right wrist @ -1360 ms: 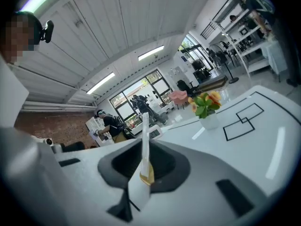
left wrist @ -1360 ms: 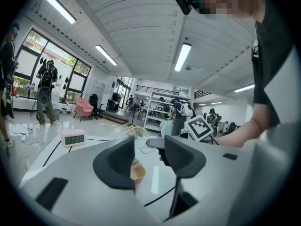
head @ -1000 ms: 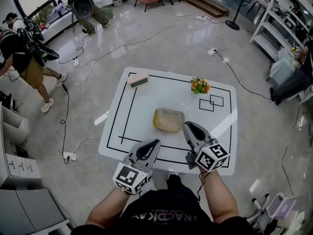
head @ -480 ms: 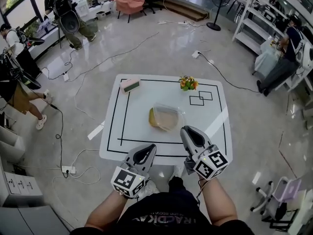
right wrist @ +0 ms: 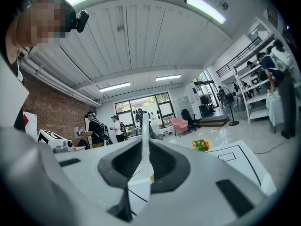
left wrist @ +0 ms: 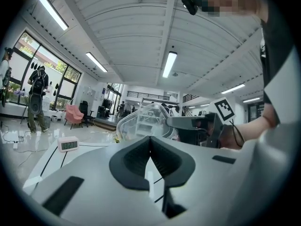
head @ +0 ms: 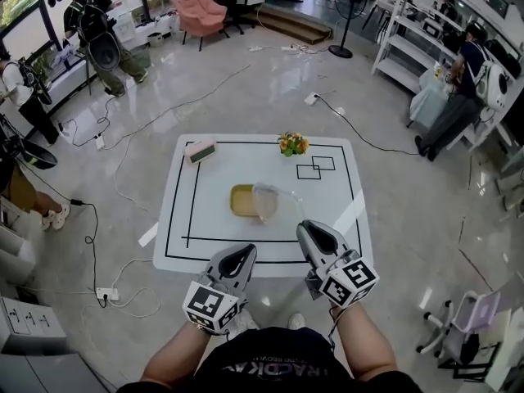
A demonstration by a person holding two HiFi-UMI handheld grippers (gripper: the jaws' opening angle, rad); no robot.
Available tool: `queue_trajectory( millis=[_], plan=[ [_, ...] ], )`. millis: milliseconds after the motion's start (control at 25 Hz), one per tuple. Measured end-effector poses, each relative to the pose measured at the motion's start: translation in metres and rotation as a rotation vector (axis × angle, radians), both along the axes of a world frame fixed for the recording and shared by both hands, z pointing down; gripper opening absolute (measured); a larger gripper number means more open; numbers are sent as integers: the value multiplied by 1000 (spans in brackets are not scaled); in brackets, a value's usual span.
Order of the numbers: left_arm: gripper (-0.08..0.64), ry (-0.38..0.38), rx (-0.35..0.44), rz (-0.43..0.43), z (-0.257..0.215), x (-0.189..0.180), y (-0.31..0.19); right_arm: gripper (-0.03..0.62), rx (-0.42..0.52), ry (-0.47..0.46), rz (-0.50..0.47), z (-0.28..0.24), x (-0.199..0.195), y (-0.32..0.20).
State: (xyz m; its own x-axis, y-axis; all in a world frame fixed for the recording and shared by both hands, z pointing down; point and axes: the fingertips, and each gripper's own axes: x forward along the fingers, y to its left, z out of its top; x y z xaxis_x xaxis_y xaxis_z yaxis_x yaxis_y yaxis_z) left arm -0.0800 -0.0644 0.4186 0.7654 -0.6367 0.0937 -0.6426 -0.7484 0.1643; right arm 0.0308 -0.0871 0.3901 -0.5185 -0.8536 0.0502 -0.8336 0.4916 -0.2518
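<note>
right gripper (right wrist: 145, 150) clamped on thin clear plastic lid (head: 268, 202) | left gripper (left wrist: 150, 147) closed, empty | yellow rectangular tub (head: 240, 201) at lid's 9 o'clock

No lettering reads clearly. The small digital clock (left wrist: 69, 145) on the white table (left wrist: 51, 155) shows dark digits on its pale display, too small and blurred to make out.

Bright, even indoor light: ceiling tube lights (left wrist: 169, 65) plus daylight through the windows (left wrist: 28, 74). Glossy floor (head: 270, 97) shows soft reflections. White table (head: 184, 219) has a glare streak on its right side. Clear lid (left wrist: 141, 121) catches highlights. Gripper views have heavy fisheye and dark vignetted corners. Head view is sharp, with bowed edges.
</note>
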Motion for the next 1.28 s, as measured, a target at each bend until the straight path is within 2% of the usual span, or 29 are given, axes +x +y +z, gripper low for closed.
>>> queue_trajectory(
  millis=[240,520,880,1280],
  plan=[
    [5,-6,-19,-48,2,38,22,48,-25,-21,-54,10,32,19],
    [3,-12,-56,-148,11,69,50,48,-57,-49,-154,26,58,38],
    [3,-11,-57,-303,15,76,76,47,-49,-63,-286,30,63,53],
    [3,-1,-45,-365,14,78,102,48,-26,-75,-342,26,60,71]
  ],
)
